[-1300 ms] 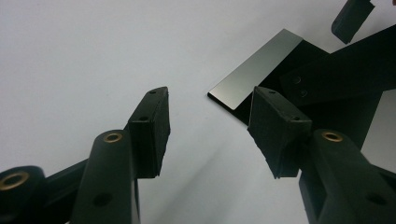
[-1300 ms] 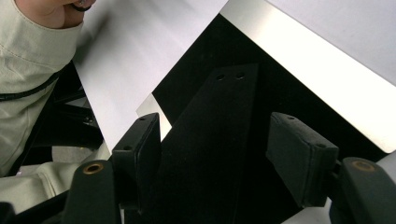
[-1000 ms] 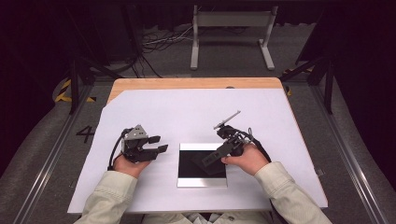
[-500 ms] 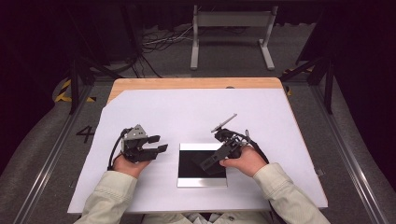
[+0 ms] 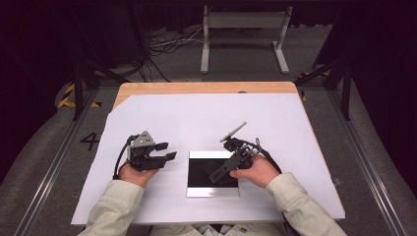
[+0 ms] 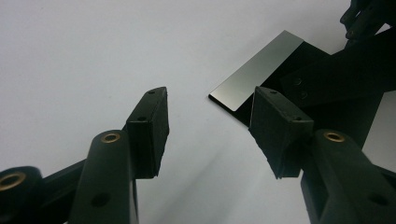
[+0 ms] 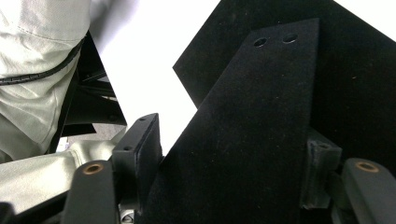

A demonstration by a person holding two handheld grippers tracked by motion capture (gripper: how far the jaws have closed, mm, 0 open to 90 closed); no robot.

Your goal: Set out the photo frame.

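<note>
A black square plate (image 5: 200,168) with a silvery rim lies flat on the white sheet (image 5: 196,113) in front of the person. My right gripper (image 5: 235,161) is above the plate's right side, angled back toward the person. It is shut on a flat black strip (image 5: 220,173) with two small holes at its far end (image 7: 261,121). The strip fills the gap between the right gripper's (image 7: 233,135) jaws, which have just been closing on it. My left gripper (image 5: 167,150) rests left of the plate, open, with only white sheet between its jaws (image 6: 210,98). The plate's shiny edge (image 6: 254,70) and the strip (image 6: 341,74) lie ahead of it.
The white sheet covers most of a wooden table (image 5: 196,87). A grey metal stand (image 5: 243,34) and cables (image 5: 167,44) lie on the floor beyond the far edge. The person's sleeves (image 5: 118,206) come in from the near edge.
The right hand has edged slightly left and toward the person, with the strip still in its jaws. The left hand has stayed put.
</note>
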